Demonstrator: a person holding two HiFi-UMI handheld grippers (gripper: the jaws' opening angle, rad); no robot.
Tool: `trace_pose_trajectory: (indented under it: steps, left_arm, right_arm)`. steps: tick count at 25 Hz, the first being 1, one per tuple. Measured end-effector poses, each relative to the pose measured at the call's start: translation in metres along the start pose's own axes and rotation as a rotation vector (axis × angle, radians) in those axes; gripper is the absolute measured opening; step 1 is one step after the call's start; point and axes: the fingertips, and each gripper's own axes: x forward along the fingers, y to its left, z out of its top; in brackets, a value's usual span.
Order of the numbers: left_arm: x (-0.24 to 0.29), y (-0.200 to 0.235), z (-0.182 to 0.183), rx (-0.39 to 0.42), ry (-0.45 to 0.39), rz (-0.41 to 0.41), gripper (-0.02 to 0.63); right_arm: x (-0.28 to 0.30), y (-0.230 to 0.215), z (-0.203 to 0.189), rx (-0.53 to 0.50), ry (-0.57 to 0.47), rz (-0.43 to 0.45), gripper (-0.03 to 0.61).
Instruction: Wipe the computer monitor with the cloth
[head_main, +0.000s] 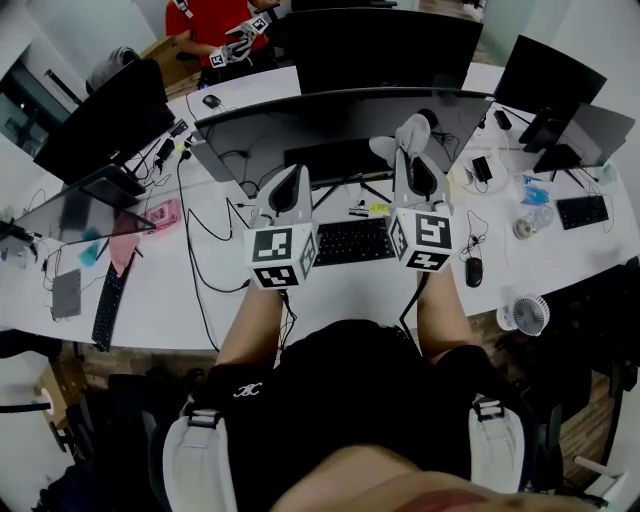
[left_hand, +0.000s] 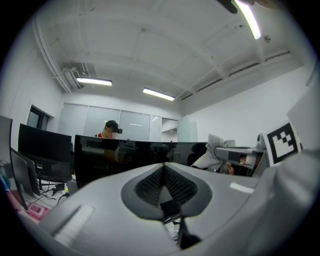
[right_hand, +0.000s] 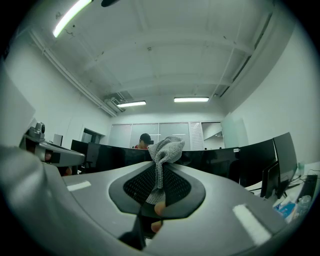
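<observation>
Seen from above, the right gripper (head_main: 412, 152) holds the cloth (head_main: 413, 128) up near the monitor (head_main: 330, 125), at twelve o'clock. The left gripper (left_hand: 163, 181) is clenched on nothing. The right gripper's own view shows its jaws pinching the cloth. I'd press the loose bunch flat against the glass.

No word or number can be read anywhere. The person's dark shorts (head_main: 340, 385) bear a small white logo (head_main: 248, 390), too blurred to make out.
</observation>
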Motion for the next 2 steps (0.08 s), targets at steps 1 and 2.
trace_pose_trajectory:
  steps: [1, 2]
  left_arm:
    - [0.0009, -0.0016, 0.0006, 0.004, 0.001, 0.002, 0.051]
    - [0.0018, -0.0031, 0.0011, 0.009, 0.002, 0.004, 0.051]
  right_arm:
    - [0.0003, -0.0008, 0.0004, 0.0, -0.002, 0.005, 0.028]
    - [0.0006, -0.0015, 0.0009, 0.001, -0.005, 0.01, 0.029]
